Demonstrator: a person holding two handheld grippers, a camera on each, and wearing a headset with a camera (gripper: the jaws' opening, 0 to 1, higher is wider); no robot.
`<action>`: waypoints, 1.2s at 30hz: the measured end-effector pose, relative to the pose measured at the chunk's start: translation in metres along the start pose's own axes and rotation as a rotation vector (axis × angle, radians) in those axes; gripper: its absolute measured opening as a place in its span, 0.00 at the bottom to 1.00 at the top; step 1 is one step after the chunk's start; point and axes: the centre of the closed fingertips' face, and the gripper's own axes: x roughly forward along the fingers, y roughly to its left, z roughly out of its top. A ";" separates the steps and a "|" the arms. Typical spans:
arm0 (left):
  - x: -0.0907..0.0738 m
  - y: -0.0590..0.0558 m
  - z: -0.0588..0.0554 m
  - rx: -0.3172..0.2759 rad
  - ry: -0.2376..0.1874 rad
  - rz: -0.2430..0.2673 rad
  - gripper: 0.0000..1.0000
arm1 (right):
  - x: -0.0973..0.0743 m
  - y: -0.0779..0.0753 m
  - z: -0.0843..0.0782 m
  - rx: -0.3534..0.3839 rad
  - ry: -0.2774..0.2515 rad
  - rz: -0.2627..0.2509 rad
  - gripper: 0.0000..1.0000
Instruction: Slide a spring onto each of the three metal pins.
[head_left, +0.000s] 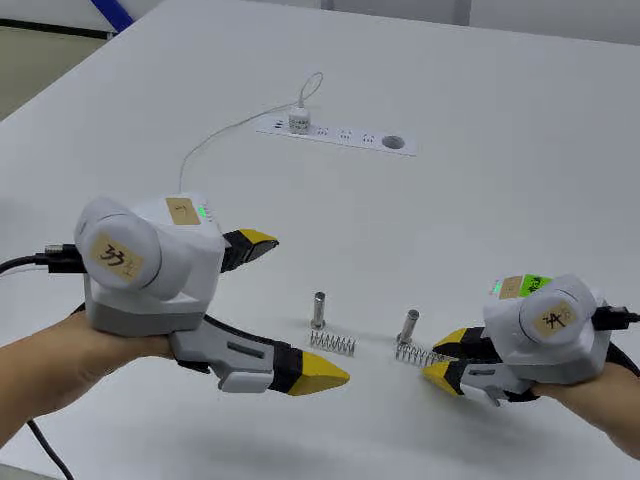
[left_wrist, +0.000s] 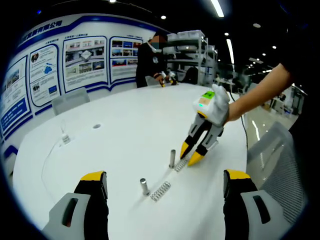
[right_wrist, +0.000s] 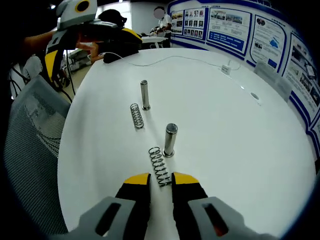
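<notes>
Near spring (right_wrist: 158, 164): lies flat on the table (right_wrist: 240, 150), lower centre of the right gripper view; its far end sits just beside the foot of the near pin; its near end lies between the yellow tips.
Near pin (right_wrist: 170, 140): upright at the centre of that view; bare, with no spring on it.
Far spring (right_wrist: 136, 116) and far pin (right_wrist: 144, 95): upper centre-left; the spring lies just beside the upright pin, also not threaded.
Right gripper (right_wrist: 161, 181): jaws close together on either side of the spring's end; I cannot tell whether they pinch it.
Left gripper (left_wrist: 165, 176): jaws wide apart, holding nothing; hovers at the left of the head view, clear of both pins.
Risk 1: a hold on the end coils alone probably lets the spring droop or swing; its mouth could then miss the pin's top.
Risk 2: too hard a squeeze may buckle the coils or flick the spring out sideways.
Risk 3: the pins seem to stand free; a nudge from spring or jaw could topple 1.
Count: 2 pins in sight; none sleeved.
</notes>
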 end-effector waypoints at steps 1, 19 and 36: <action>0.000 0.000 0.000 0.000 0.000 0.000 0.98 | 0.001 0.001 0.000 0.002 0.002 0.006 0.17; 0.005 -0.016 -0.002 -0.011 0.004 -0.065 0.96 | 0.000 0.014 -0.003 0.004 0.037 0.074 0.10; 0.011 -0.038 0.005 0.041 0.008 -0.145 0.87 | -0.044 0.026 0.028 -0.059 -0.006 0.107 0.10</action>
